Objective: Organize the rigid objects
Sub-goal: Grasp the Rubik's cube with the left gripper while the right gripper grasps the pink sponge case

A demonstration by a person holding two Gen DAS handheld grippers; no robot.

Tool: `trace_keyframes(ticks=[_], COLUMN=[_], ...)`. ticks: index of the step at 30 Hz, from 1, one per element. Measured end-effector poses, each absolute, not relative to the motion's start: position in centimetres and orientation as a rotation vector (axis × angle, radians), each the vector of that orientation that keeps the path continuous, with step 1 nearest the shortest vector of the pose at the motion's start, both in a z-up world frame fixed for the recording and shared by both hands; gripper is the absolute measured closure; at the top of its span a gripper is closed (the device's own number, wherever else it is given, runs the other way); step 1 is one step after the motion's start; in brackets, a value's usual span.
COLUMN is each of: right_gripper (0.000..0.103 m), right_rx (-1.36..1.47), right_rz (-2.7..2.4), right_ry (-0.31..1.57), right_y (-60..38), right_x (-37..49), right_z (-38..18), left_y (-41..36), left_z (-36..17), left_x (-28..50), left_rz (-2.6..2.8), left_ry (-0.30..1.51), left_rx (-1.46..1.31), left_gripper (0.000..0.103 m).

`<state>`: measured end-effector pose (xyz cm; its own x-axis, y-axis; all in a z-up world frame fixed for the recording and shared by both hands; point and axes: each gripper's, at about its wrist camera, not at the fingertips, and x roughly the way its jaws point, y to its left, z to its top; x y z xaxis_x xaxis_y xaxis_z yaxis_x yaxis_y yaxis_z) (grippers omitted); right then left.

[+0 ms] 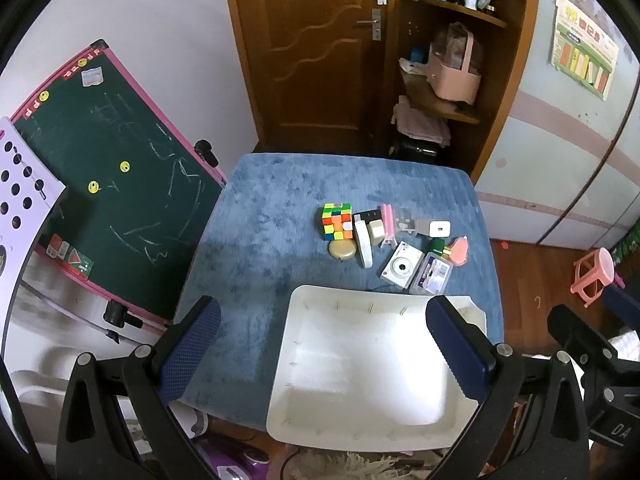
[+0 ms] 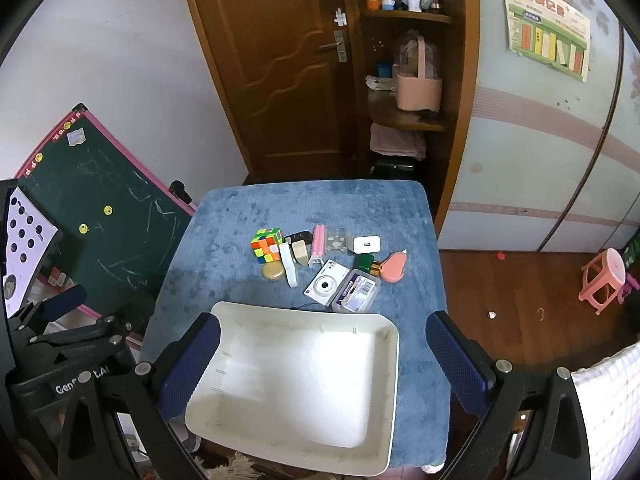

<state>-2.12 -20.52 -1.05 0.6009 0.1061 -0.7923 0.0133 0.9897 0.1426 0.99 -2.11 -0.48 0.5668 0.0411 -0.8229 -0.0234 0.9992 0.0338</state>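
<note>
A white tray [image 1: 304, 428] [image 2: 384, 400] lies at the near edge of a blue-covered table [image 1: 256, 216] [image 2: 224, 224]. Beyond it sits a cluster of small objects: a colourful puzzle cube [image 1: 337, 221] [image 2: 267, 244], a round gold compact [image 1: 342, 249] [image 2: 273, 271], a white camera [image 1: 401, 265] [image 2: 325, 283], a clear plastic case [image 1: 431, 273] [image 2: 356, 291], a white charger [image 1: 439, 228] [image 2: 366, 245] and a pink item [image 1: 459, 251] [image 2: 394, 266]. My left gripper [image 1: 322, 354] and right gripper [image 2: 324, 360] both hover open above the tray, holding nothing.
A green chalkboard with a pink frame [image 1: 116, 176] [image 2: 100, 220] leans left of the table. A wooden door [image 1: 312, 48] and shelf unit with a pink basket [image 1: 454, 76] stand behind. A pink stool [image 2: 602, 278] sits on the wooden floor at right.
</note>
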Motion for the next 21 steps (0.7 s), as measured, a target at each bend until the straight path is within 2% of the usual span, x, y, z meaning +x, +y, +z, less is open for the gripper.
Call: trace_keyframes(ticks=[12,21], right_gripper=[0.0,0.0], right_rx=[0.163,0.202], right_rz=[0.047,0.031], right_ry=[0.937,0.976], right_y=[-22.4,-23.1], right_x=[-0.9,1.8], right_z=[-1.5,-3.4], left_y=[-2.2,0.4], left_z=[0.0,-0.2], left_x=[2.9,9.1], left_rz=[0.036,0.073], left_ry=[0.977,0.974], left_rx=[0.008,-0.026], left_gripper=[0.001,0.001])
